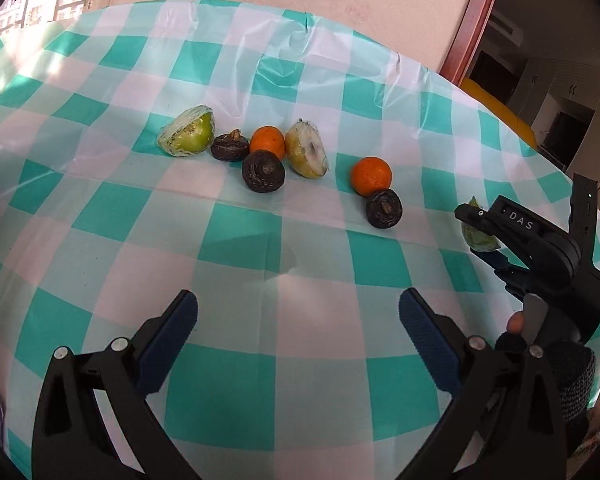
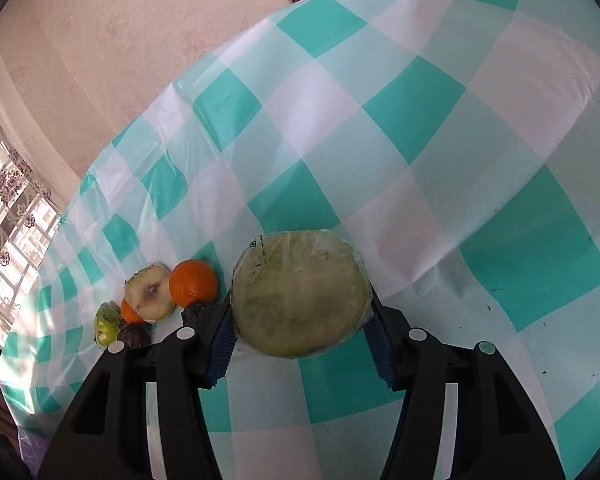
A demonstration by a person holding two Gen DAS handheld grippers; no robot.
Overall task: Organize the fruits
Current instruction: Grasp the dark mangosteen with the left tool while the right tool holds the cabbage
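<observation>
Fruits lie spread across the desk (image 1: pixel 100 208) with its green-and-white checked cloth; far left sits a wrapped green half fruit (image 1: pixel 188 132), then a dark round fruit (image 1: pixel 230 147), an orange (image 1: pixel 267 142) with another dark fruit (image 1: pixel 263 171) just in front, and a wrapped pale cut fruit (image 1: pixel 307 149); further right a second orange (image 1: pixel 371 176) touches a third dark fruit (image 1: pixel 384 209); the left gripper (image 1: pixel 298 322) hangs wide above bare cloth, nothing between its pads; over at the right edge the right gripper (image 2: pixel 300 334) grips a wrapped pale-green cut fruit (image 2: pixel 300 296), pads pressing both sides.
</observation>
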